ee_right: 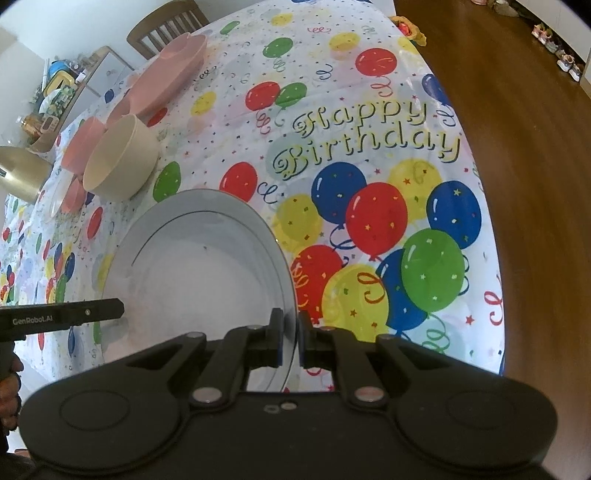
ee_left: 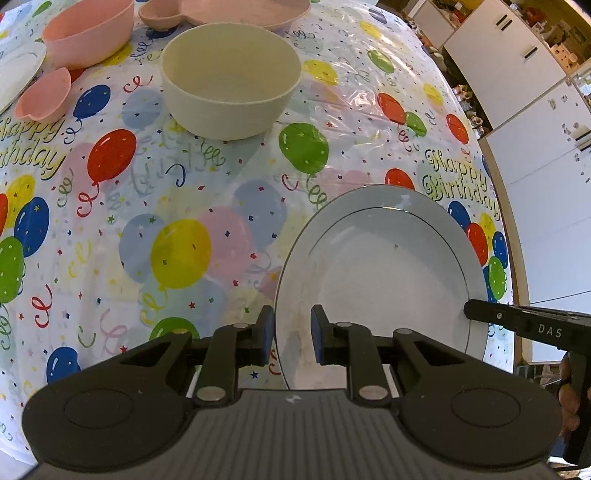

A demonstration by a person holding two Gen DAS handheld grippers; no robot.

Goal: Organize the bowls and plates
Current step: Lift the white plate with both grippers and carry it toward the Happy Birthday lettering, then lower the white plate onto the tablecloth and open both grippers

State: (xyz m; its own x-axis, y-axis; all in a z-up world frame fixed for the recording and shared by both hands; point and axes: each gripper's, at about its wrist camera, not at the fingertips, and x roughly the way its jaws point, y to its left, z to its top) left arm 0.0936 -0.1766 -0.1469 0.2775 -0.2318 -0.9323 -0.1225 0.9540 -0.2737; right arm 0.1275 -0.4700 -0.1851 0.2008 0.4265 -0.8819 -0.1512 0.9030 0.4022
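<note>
A white plate (ee_left: 380,280) with a thin dark ring is held at two opposite edges, low over the balloon tablecloth. My left gripper (ee_left: 291,319) is shut on its left rim, one blue pad under the edge and one on top. The right gripper (ee_right: 290,321) is shut on the right rim of the same plate (ee_right: 199,273), and its finger shows in the left wrist view (ee_left: 476,310). I cannot tell whether the plate rests on the cloth. A cream bowl (ee_left: 231,79) stands upright further back, with a pink bowl (ee_left: 88,31) beyond it.
A small pink dish (ee_left: 46,98), a pink divided plate (ee_left: 229,11) and another white plate (ee_left: 16,70) lie at the far side. The table edge (ee_left: 506,221) runs just right of the held plate, with white cabinets (ee_left: 535,122) past it. A chair (ee_right: 166,26) stands at the far end.
</note>
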